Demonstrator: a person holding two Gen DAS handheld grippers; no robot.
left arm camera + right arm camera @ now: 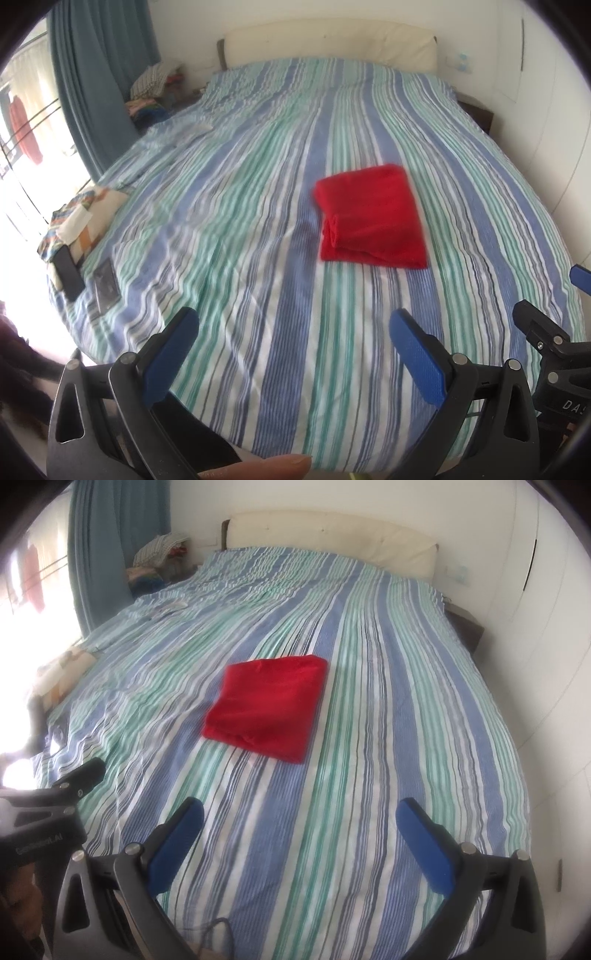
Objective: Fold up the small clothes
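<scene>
A red garment [371, 216] lies folded into a flat rectangle on the striped bedspread [240, 229]. It also shows in the right wrist view [267, 709], near the bed's middle. My left gripper [293, 317] is open and empty, held back above the near part of the bed, apart from the garment. My right gripper [299, 808] is open and empty too, likewise well short of the garment. The right gripper's body shows at the right edge of the left wrist view [550, 339].
A patterned cloth pile [85, 218], a dark phone [68, 273] and a flat dark case [107, 284] lie on the bed's left edge. A blue curtain [92, 81] and a clothes heap [155, 88] stand at the far left. A cream headboard [328, 40] is at the back.
</scene>
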